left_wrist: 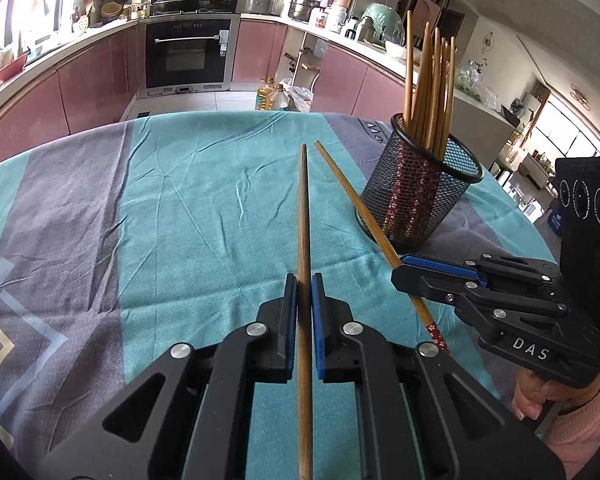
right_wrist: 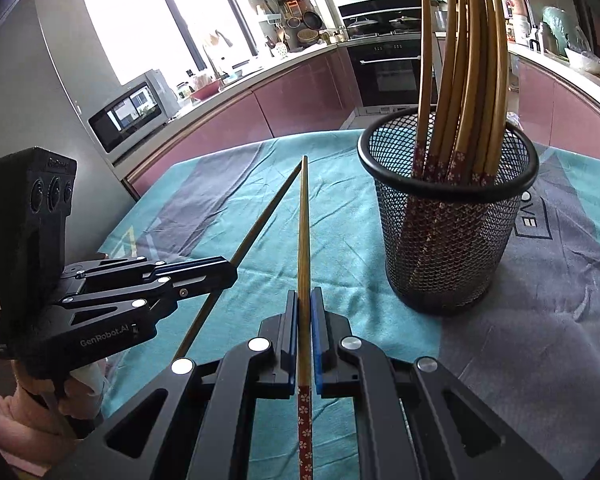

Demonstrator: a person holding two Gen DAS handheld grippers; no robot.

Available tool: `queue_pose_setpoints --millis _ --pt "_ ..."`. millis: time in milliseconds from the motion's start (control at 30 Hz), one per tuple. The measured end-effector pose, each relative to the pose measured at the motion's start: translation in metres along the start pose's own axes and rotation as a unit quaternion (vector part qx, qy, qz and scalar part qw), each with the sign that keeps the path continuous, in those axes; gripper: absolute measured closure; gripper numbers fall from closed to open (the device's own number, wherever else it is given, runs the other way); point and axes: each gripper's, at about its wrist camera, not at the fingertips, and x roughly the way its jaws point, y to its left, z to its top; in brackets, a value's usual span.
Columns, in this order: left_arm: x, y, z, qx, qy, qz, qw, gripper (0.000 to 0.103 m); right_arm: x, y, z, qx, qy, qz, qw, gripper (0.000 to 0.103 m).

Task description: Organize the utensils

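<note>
Left gripper (left_wrist: 304, 280): clamped on a chopstick (left_wrist: 303, 216), pads tight against the shaft, tip pointing far across the tablecloth (left_wrist: 204, 200). Right gripper (right_wrist: 305, 296): likewise clamped on a second chopstick (right_wrist: 303, 240), flowered red end trailing back between the arms. Both sticks held off the cloth, near-parallel, tips close together at the far end; touching or apart cannot be told. Mesh cup (right_wrist: 452, 216) upright on the cloth, far right of both grippers, well filled with chopsticks (right_wrist: 460, 80) standing thin end up, flowered ends down. Cup rim crowded on its far side, nearer side freer. In the left view, second chopstick crossing just in front of the cup base. Beyond the table: pink cabinets (left_wrist: 92, 80), oven (left_wrist: 188, 52), oil bottles (left_wrist: 266, 98) on the floor, microwave (right_wrist: 132, 114) at left.
</note>
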Motion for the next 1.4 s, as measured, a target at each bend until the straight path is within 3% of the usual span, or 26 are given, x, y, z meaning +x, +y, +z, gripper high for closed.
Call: queue_pose_setpoints --millis 833,1400 --pt "-0.047 -0.006 0.006 -0.011 -0.040 -0.080 0.9959 0.095 -0.036 0.002 0.008 0.005 -0.054 0.022 0.998 0.097" --pt "-0.058 -0.011 0.011 -0.008 -0.057 -0.092 0.9941 0.095 -0.041 0.004 0.013 0.004 -0.069 0.026 0.997 0.098"
